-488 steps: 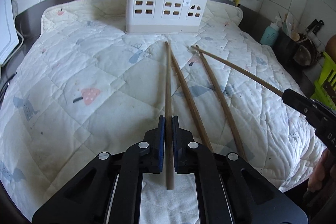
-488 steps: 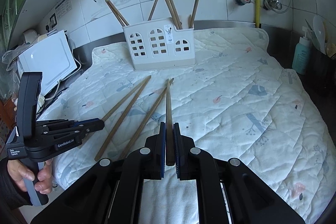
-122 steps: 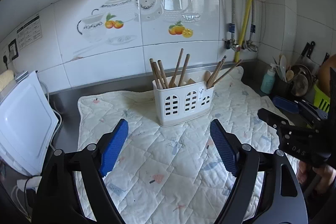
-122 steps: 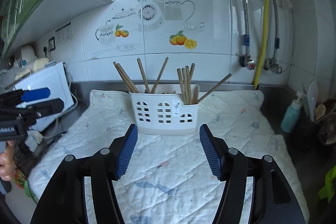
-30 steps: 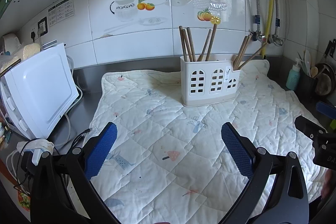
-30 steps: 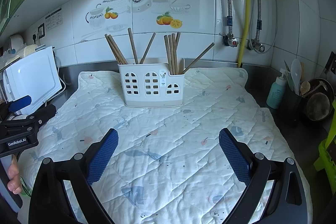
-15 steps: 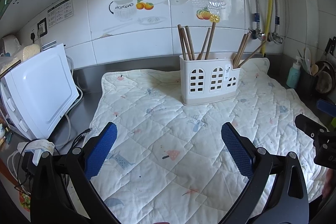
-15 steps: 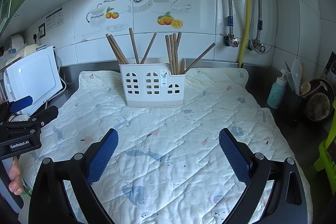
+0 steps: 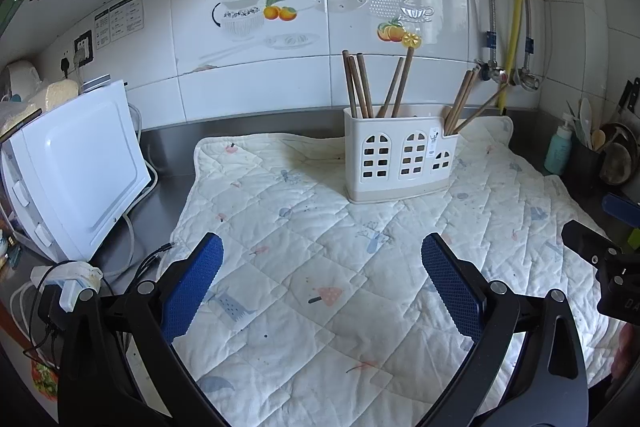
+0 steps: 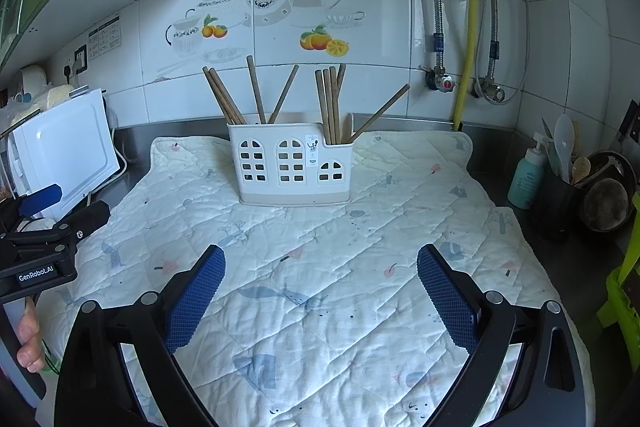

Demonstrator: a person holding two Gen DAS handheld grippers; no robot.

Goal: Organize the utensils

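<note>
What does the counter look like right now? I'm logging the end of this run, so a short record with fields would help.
surface: quilted mat on a steel counter
holder: white utensil holder, upright near the wall
chopsticks: wooden chopsticks all standing in the holder; none seen lying on the mat
left gripper: jaws wide apart, empty
right gripper: jaws wide apart, empty
left of mat: white appliance
right of mat: teal bottle

Both wrist views toward shared holder (image 9: 400,163).
</note>
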